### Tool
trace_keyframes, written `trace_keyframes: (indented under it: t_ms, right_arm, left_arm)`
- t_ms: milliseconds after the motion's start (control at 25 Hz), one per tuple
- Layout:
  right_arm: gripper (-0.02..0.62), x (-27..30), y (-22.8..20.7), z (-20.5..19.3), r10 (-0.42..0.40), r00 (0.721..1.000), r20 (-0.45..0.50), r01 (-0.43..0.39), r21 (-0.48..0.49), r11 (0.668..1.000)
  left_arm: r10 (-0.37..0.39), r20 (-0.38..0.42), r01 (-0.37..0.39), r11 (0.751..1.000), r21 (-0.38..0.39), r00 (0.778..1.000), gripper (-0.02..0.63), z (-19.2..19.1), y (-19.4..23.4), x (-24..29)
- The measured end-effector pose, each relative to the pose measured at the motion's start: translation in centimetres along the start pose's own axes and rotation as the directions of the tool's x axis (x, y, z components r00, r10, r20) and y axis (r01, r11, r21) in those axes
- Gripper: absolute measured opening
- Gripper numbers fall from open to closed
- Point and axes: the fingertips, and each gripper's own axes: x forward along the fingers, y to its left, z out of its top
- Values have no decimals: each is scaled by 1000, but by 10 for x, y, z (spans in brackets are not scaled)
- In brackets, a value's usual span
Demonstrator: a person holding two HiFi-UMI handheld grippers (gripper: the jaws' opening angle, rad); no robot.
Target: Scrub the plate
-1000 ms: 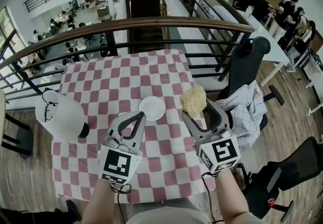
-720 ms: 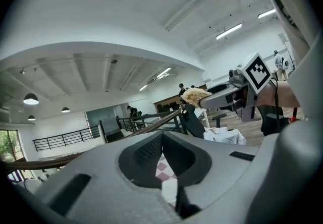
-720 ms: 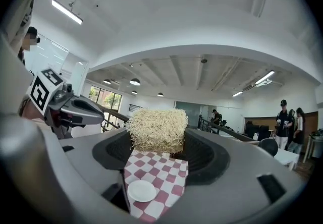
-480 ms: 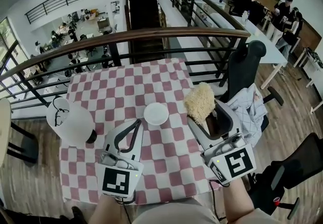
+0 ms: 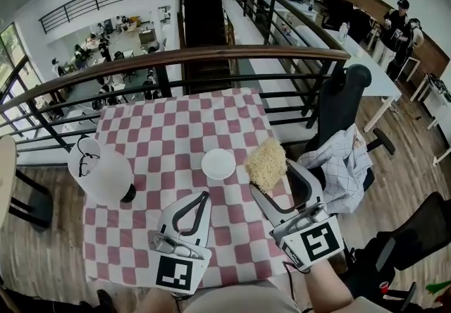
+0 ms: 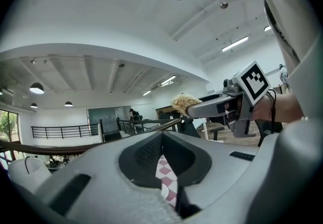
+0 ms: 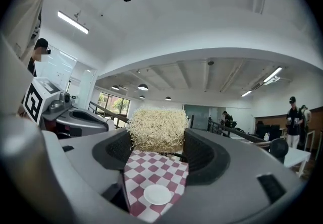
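Observation:
A small white plate (image 5: 218, 163) lies on the red-and-white checked table (image 5: 169, 128), empty. Just right of it, my right gripper (image 5: 270, 175) is shut on a straw-coloured fibrous scrub pad (image 5: 266, 161) held above the cloth, apart from the plate. In the right gripper view the pad (image 7: 156, 129) fills the jaw tips and the plate (image 7: 158, 194) shows below between the jaws. My left gripper (image 5: 204, 194) hovers near the front of the table, below and left of the plate, its jaws shut at the tips with nothing in them; the left gripper view shows the same.
A white rounded cap-like object (image 5: 100, 169) sits on the table's left side. A brown handrail (image 5: 176, 55) with black bars runs behind the table. An office chair draped with a checked shirt (image 5: 338, 158) stands close at the right. People stand far back right.
Both grippers have drawn back toward me. The pad has come down and left, closer to the plate's right edge. The plate has not moved.

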Motion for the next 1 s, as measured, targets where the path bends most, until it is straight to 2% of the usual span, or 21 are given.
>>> trace_keyframes:
  t_ms: [120, 280, 520, 680, 1000]
  right_arm:
    - [308, 3, 11, -12, 30, 999, -17, -30, 4, 1000]
    - [308, 4, 29, -33, 82, 993, -87, -85, -35, 996]
    - [308, 8, 21, -39, 72, 993, -91, -73, -11, 997]
    - [308, 11, 21, -44, 91, 991, -99, -93, -12, 996]
    - [308, 14, 24, -45, 97, 990, -101, -98, -5, 995]
  left_arm:
    - [27, -20, -28, 999, -34, 999, 14, -12, 1, -1]
    - [41, -54, -43, 998, -34, 998, 14, -25, 6, -5]
    - [63, -85, -65, 998, -11, 994, 14, -32, 19, -3]
    - [75, -86, -77, 997, -17, 993, 14, -34, 21, 0]
    - [68, -107, -70, 997, -20, 992, 14, -40, 20, 1]
